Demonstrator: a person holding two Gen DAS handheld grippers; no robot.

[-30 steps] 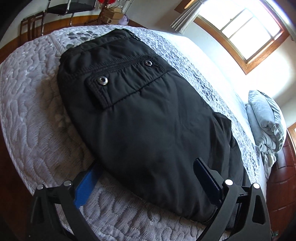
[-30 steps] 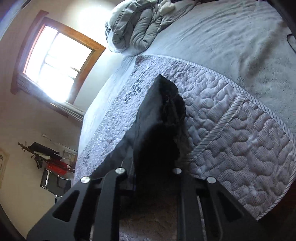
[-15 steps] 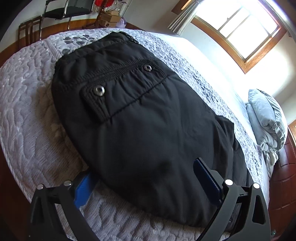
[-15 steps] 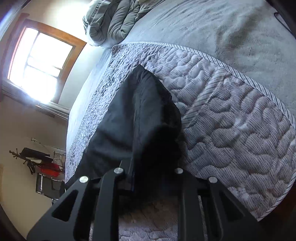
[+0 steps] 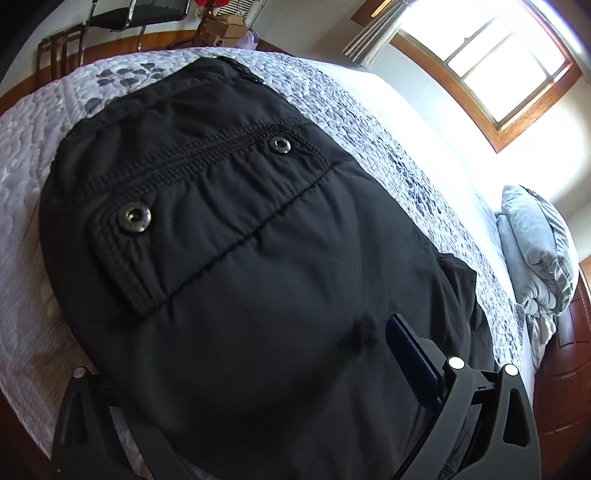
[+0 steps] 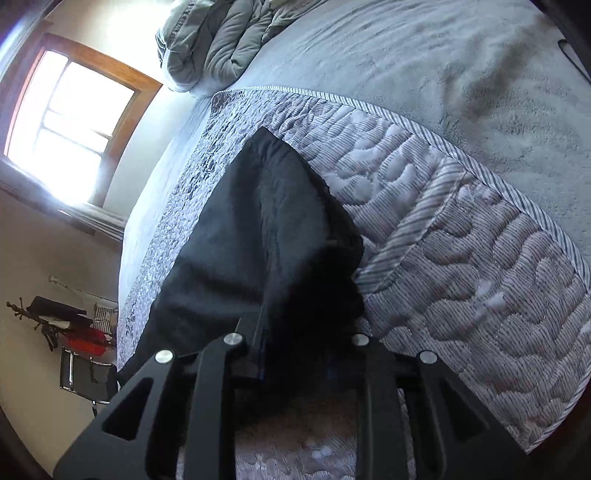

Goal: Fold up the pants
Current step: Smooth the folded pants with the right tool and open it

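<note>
Black padded pants (image 5: 258, 221) lie folded on the quilted bedspread (image 5: 33, 147), pocket flap and snaps up. My left gripper (image 5: 251, 350) is open wide and straddles their near edge. Its blue right pad (image 5: 410, 354) rests on top of the cloth, and the left finger is hidden under the fabric. In the right wrist view a folded end of the pants (image 6: 258, 240) runs from the quilt (image 6: 461, 240) into my right gripper (image 6: 306, 332). The cloth fills the gap between its fingers and hides the pads. Those jaws are opening, with the fabric still between them.
A bundled grey comforter (image 5: 535, 251) lies at the head of the bed, also visible at the top of the right wrist view (image 6: 221, 37). A plain grey blanket (image 6: 443, 55) borders the quilt. A chair (image 5: 140, 14), boxes and a bright window (image 5: 498, 62) stand beyond.
My left gripper slid forward over the pants, so the cloth now covers its left finger. The right gripper sank toward the quilt with the cloth and its fingers stand slightly wider apart.
</note>
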